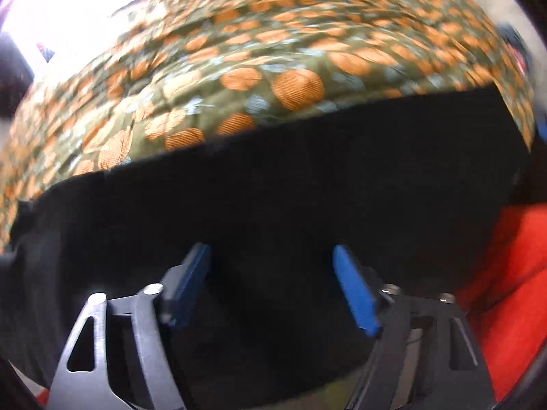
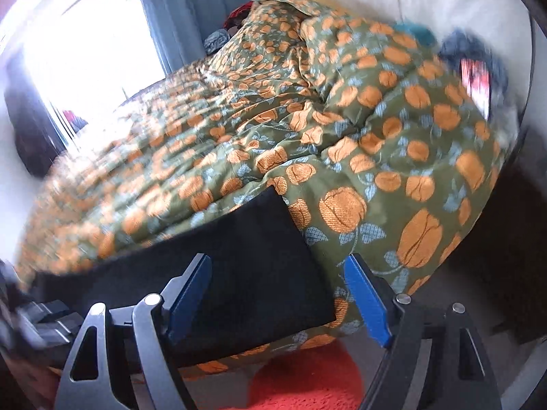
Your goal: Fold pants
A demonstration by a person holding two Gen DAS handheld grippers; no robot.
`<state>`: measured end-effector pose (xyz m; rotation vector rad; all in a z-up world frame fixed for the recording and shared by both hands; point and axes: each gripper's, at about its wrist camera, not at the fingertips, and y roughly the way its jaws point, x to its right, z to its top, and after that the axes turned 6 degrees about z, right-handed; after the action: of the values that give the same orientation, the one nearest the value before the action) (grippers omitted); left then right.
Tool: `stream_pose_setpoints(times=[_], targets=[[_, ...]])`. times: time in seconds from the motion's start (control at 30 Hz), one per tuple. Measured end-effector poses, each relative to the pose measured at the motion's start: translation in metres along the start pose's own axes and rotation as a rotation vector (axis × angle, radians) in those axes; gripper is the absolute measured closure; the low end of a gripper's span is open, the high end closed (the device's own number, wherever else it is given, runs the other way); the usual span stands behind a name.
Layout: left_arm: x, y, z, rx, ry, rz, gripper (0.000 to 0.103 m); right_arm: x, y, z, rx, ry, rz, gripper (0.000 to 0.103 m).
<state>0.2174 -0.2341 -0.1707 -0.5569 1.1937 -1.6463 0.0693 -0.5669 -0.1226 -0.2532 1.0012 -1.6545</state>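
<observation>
While the black pants [image 2: 253,266] are lying flat as a dark band along the near edge of the bed, on the green bedspread [image 2: 393,157] with its orange pumpkin print, I am holding both sets of tongs over them with nothing gripped. In my left wrist view the pants [image 1: 273,188] are filling the lower half, and my left gripper [image 1: 271,285] is standing wide, blue pads apart above the cloth. My right gripper [image 2: 278,294] is likewise gaping, straddling the squared end of the fabric. To fold well, I judge I should be pinching both layers at matching corners and carrying them over evenly. Both tongs are pointing steeply downward. An orange-red rug [image 2: 307,376] is showing below the bed edge.
</observation>
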Motion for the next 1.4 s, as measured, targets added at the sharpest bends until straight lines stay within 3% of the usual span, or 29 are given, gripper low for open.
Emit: stream_pose_setpoints(times=[0.1,0.27,0.37,0.5,0.57,0.6,0.63,0.67,0.77,0.83,0.97,1.17,1.3,1.4], targets=[[0.007,-0.007,-0.016,0.003,0.023,-0.005,0.014,0.036,0.007,0.012,-0.028,0.12,0.123,0.023],[0.002,-0.005,-0.012,-0.02,-0.04,-0.024,0.013,0.071,0.051,0.029,-0.234,0.231,0.354,0.024],[0.006,-0.003,-0.012,-0.021,-0.038,-0.011,0.011,0.067,0.07,0.03,-0.332,0.211,0.389,0.024],[0.007,-0.001,-0.012,-0.019,-0.031,-0.001,0.01,0.055,0.091,0.024,-0.438,0.108,0.315,0.024],[0.007,0.001,-0.011,-0.024,-0.033,-0.001,0.009,0.051,0.098,0.018,-0.48,0.113,0.344,0.032],[0.007,0.002,-0.011,-0.026,-0.031,-0.001,0.008,0.048,0.102,0.015,-0.509,0.112,0.368,0.045],[0.009,0.004,-0.01,-0.028,-0.028,0.0,0.008,0.043,0.104,0.012,-0.529,0.084,0.379,0.073],[0.011,0.005,-0.009,-0.03,-0.023,0.003,0.007,0.036,0.104,0.011,-0.535,0.053,0.399,0.081],[0.01,0.004,-0.008,-0.027,-0.026,-0.005,0.007,0.021,0.092,0.018,-0.494,0.017,0.392,0.089],[0.0,-0.006,-0.009,-0.036,-0.065,-0.042,0.014,0.006,0.071,0.028,-0.435,0.026,0.441,0.089],[-0.053,-0.043,-0.019,-0.012,-0.188,-0.114,0.015,-0.054,0.016,0.052,-0.329,-0.041,0.595,0.089],[-0.182,-0.092,-0.061,0.076,-0.472,-0.024,0.014,-0.203,-0.041,0.067,-0.258,-0.244,0.833,0.089],[-0.247,-0.105,-0.107,0.102,-0.666,0.036,0.014,-0.316,-0.037,0.039,-0.285,-0.347,0.967,0.089],[-0.276,-0.107,-0.143,0.106,-0.772,0.049,0.014,-0.385,-0.006,0.0,-0.339,-0.383,0.985,0.089]])
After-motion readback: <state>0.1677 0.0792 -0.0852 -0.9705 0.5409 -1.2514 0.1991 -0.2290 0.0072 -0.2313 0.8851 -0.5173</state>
